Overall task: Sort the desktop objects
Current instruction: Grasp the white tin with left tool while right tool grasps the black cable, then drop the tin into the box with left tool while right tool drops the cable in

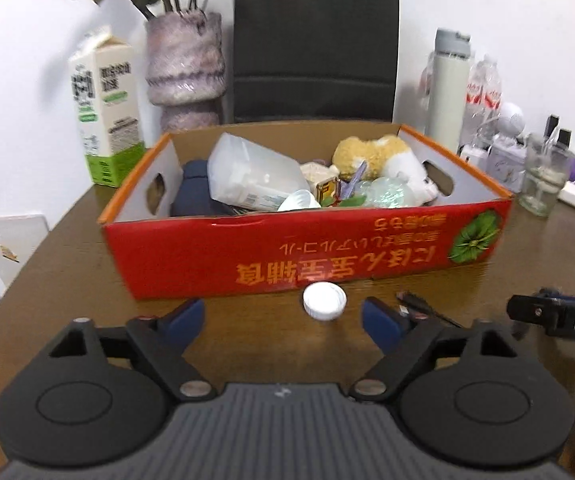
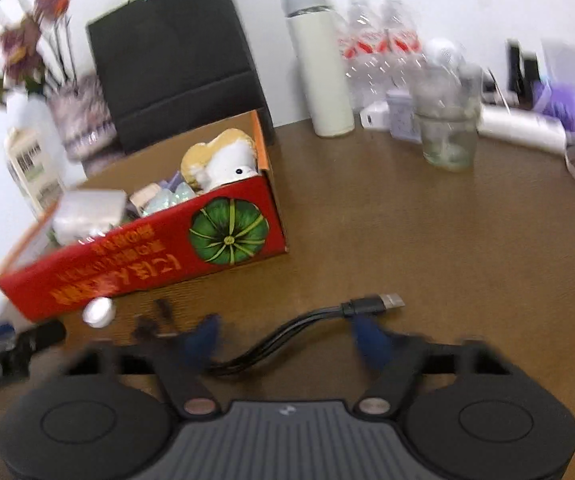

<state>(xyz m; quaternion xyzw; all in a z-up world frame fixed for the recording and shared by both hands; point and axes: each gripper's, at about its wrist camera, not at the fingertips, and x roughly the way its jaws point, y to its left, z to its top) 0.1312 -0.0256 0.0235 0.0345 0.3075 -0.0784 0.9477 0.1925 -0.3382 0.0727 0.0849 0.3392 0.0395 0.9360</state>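
White bottle cap just beyond wide-spread left hand-held gripper, before red box.

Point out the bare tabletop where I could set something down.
The widest bare wood lies right of the red box, between the USB cable and the glass. A narrower strip sits left of the box toward the milk carton. In front of the box, the white cap crowds it; the back right edge is cluttered.
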